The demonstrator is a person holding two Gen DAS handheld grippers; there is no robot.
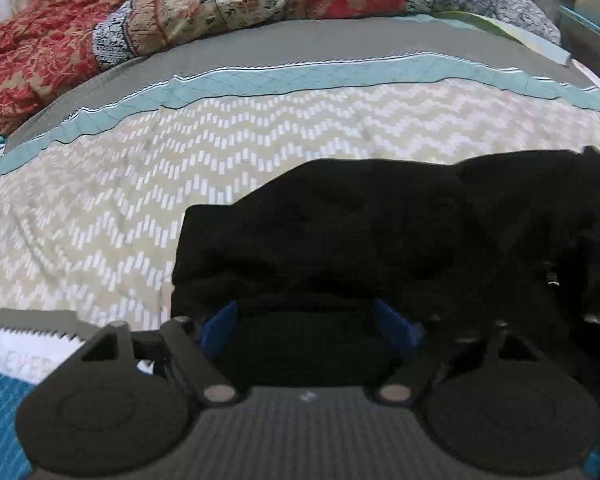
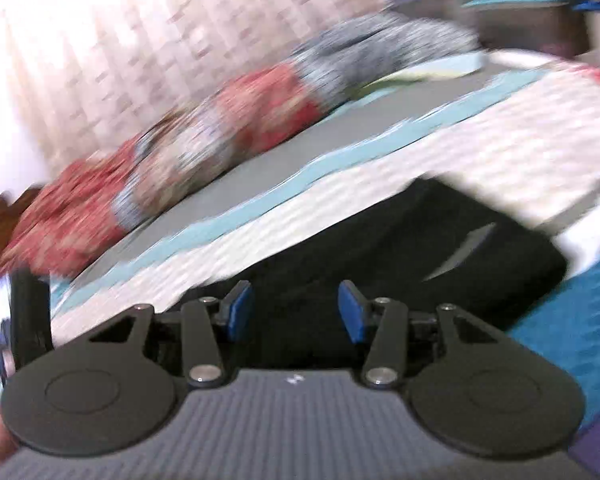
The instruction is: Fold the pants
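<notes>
The black pants (image 1: 340,232) lie in a folded bundle on the bed, filling the middle and right of the left wrist view. My left gripper (image 1: 306,328) hangs over their near edge. Its blue pads (image 1: 220,328) stand wide apart with black cloth below and between them, and neither pad presses on it. In the blurred right wrist view the pants (image 2: 420,248) show a pale stripe mark. My right gripper (image 2: 296,312) is low over their near part, its blue pads (image 2: 240,312) apart with nothing pinched.
The bedspread (image 1: 140,184) has a beige zigzag field with teal and grey bands. A red and floral quilt (image 1: 180,20) is heaped along the far side. A teal blanket (image 1: 0,408) lies at the near left. A dark upright object (image 2: 24,320) stands at the left edge.
</notes>
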